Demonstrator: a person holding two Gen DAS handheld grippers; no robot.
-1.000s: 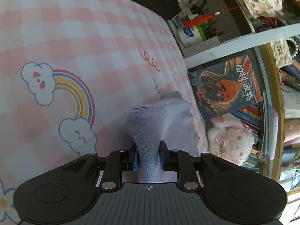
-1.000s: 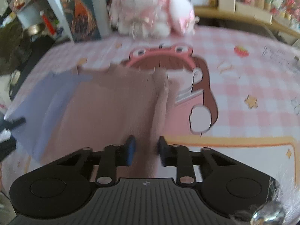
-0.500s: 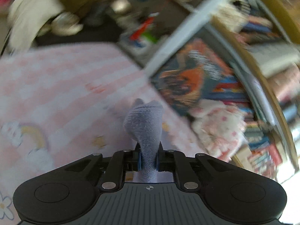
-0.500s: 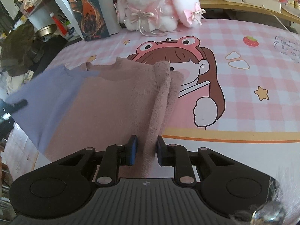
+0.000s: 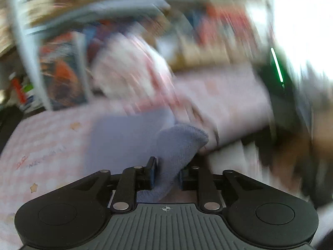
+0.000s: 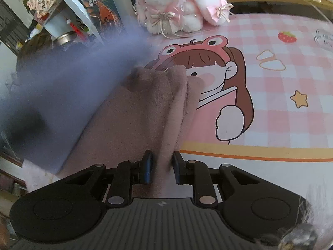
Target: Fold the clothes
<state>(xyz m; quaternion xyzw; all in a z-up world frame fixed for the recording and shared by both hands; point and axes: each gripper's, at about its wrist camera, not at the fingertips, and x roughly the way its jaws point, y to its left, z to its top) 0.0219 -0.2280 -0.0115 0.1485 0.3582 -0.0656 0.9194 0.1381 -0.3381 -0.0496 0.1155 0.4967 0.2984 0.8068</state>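
Swung hard across since a second ago, my left gripper [image 5: 166, 171] now faces the shelves, not the rainbow print; its view is smeared by motion; its jaws have just been opening, a clear gap at the 9 o'clock pad, lavender cloth [image 5: 179, 143] draped between them, whether the 3 o'clock pad presses it I cannot tell; lavender panel has come up off the bench and now sweeps as a blur across the right wrist view from 9 to 11 o'clock.

Right gripper [image 6: 161, 166] barely shifted; jaws clenched on a bunched ridge of the mauve cloth [image 6: 145, 108], fold running up toward 12 o'clock from the pads.

Garment is one piece, lavender [image 6: 68, 87] at 9 o'clock, mauve at centre; mauve part lies on the bench [image 6: 270, 108], over the frog-hat girl print [image 6: 208, 62], hiding her at 9 o'clock side.

Pink-check cover carries a strawberry [image 6: 287, 37] at 2 o'clock, a star [image 6: 299, 98] at 3 o'clock.

Plush rabbit [image 6: 179, 6] sits at 12 o'clock at the bench's far edge; book [image 6: 102, 8] with orange cover stands just beside it at 11 o'clock.
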